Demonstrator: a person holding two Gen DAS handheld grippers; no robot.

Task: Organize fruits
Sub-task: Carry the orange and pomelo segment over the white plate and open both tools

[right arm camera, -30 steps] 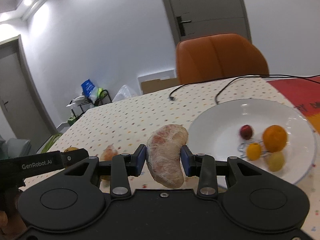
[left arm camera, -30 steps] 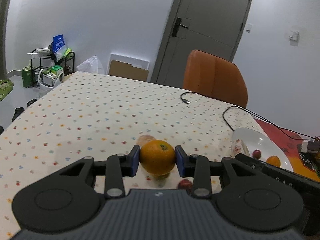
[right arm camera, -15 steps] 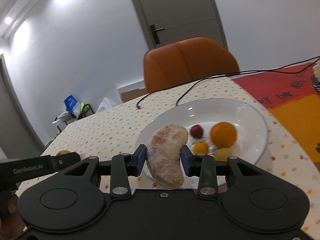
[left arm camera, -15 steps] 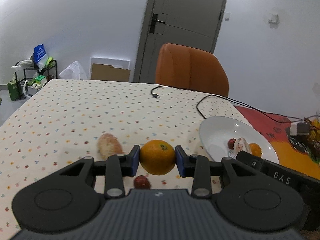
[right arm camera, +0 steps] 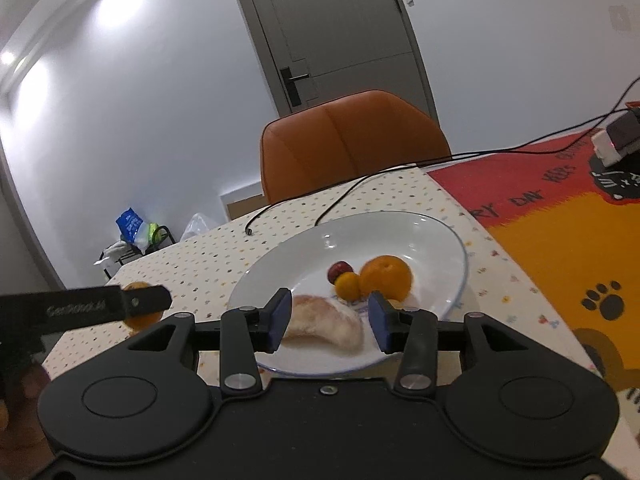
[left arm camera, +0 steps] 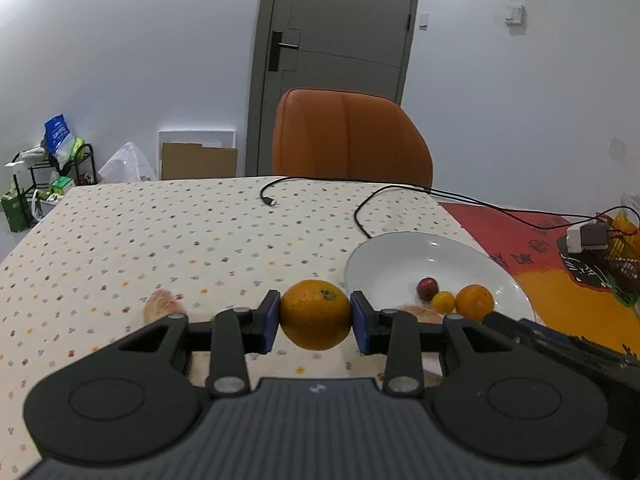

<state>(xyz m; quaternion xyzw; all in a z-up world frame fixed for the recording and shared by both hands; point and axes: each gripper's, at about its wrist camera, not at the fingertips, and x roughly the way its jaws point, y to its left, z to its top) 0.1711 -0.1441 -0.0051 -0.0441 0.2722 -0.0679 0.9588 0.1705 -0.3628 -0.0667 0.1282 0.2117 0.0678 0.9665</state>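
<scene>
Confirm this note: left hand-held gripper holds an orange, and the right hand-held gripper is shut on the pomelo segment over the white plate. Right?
Not quite. In the right wrist view the right hand-held gripper is open, its jaws clear of the pomelo segment, which lies on the white plate. The left hand-held gripper does hold an orange.

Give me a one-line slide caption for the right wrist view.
Right gripper open over the white plate, a pomelo segment lying on it beside an orange.
</scene>
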